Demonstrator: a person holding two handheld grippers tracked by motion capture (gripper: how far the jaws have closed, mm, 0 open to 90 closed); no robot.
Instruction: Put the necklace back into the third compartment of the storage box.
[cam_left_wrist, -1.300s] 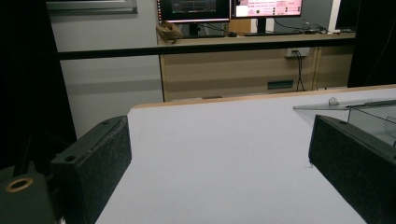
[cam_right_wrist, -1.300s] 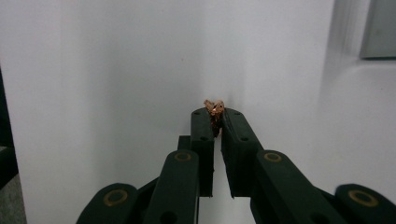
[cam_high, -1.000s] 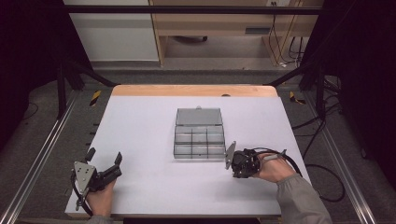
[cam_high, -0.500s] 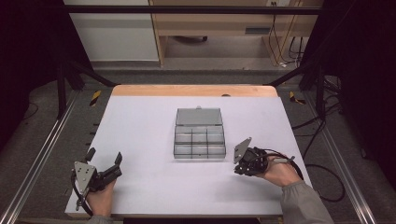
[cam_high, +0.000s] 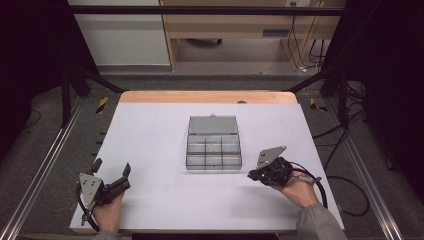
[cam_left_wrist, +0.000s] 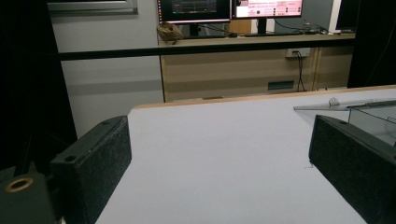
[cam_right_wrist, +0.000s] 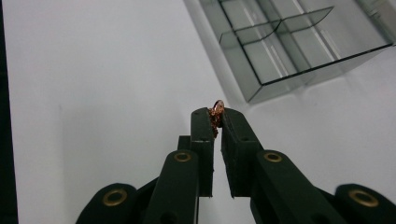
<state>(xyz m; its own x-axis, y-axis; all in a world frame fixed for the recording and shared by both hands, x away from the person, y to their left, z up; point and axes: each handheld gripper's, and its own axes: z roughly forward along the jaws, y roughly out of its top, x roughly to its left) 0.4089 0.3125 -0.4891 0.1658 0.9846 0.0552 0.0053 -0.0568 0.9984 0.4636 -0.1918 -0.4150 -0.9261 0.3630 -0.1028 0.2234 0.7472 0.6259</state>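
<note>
A clear plastic compartment box (cam_high: 214, 168) lies at the table's middle with its lid folded back flat behind it. My right gripper (cam_high: 251, 175) hovers low just right of the box's near right corner and points left. In the right gripper view, my right gripper (cam_right_wrist: 215, 115) is shut on a small copper-coloured piece (cam_right_wrist: 216, 111) pinched at the very tips, with the box (cam_right_wrist: 299, 70) up and to the right. My left gripper (cam_high: 113, 167) rests at the table's near left corner, jaws wide apart and nothing between them. The left gripper view shows its fingers (cam_left_wrist: 95, 161) spread over bare table.
The white table top (cam_high: 160, 140) ends in a wooden strip (cam_high: 207, 96) at the far side. Metal rails run along both sides of the table. A cable loops from the right gripper off the table's right edge. The box's edge (cam_left_wrist: 373, 108) appears at right in the left gripper view.
My right gripper has drifted a little to the right, away from the box's near corner, still pinching the copper piece. The left gripper has stayed put.
</note>
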